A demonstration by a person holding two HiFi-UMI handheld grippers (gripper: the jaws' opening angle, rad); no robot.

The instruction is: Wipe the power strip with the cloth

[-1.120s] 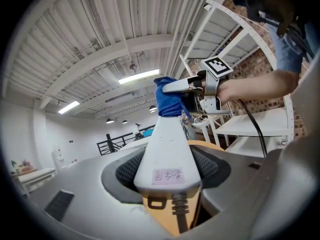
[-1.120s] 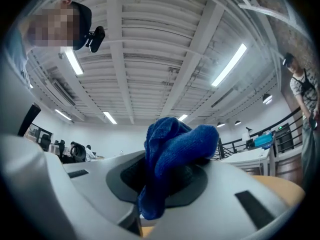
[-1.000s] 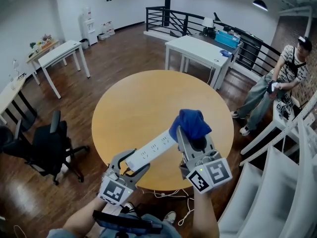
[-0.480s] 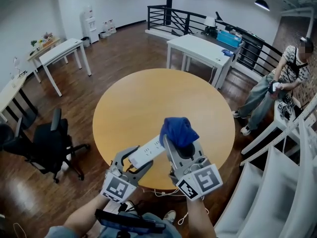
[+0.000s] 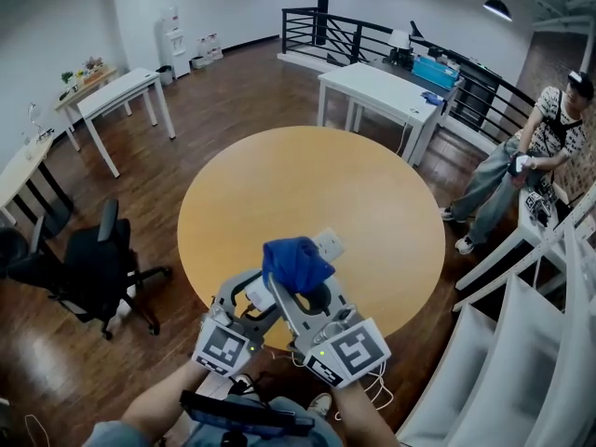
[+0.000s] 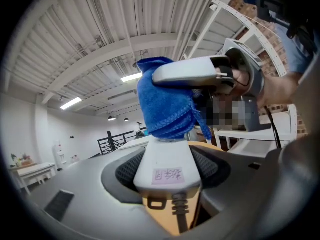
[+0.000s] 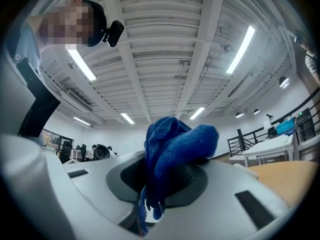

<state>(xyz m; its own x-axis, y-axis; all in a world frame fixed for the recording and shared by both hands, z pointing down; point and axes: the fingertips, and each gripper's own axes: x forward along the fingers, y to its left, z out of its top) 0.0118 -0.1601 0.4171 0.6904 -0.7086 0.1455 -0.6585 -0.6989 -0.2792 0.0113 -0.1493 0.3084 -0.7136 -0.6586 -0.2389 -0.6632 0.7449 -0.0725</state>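
My left gripper [image 5: 248, 304] is shut on the near end of the white power strip [image 5: 326, 243], which it holds just above the round wooden table [image 5: 279, 184]. In the left gripper view the strip's corded end [image 6: 167, 170] sits between the jaws. My right gripper [image 5: 300, 285] is shut on a bunched blue cloth [image 5: 295, 261]. It presses the cloth onto the strip close to the left gripper and covers most of the strip. The right gripper view shows the blue cloth [image 7: 172, 149] filling the jaws. In the left gripper view the blue cloth [image 6: 165, 104] rests on the strip.
A black office chair [image 5: 88, 273] stands to the left of the table. White desks [image 5: 377, 91] stand behind it. A person [image 5: 521, 166] sits at the right near white railings [image 5: 521, 324]. The strip's cord [image 5: 377, 389] hangs below the table's near edge.
My right gripper has slid the cloth along the strip towards me and to the left, from the far end almost to the left gripper. The left gripper has kept its hold.
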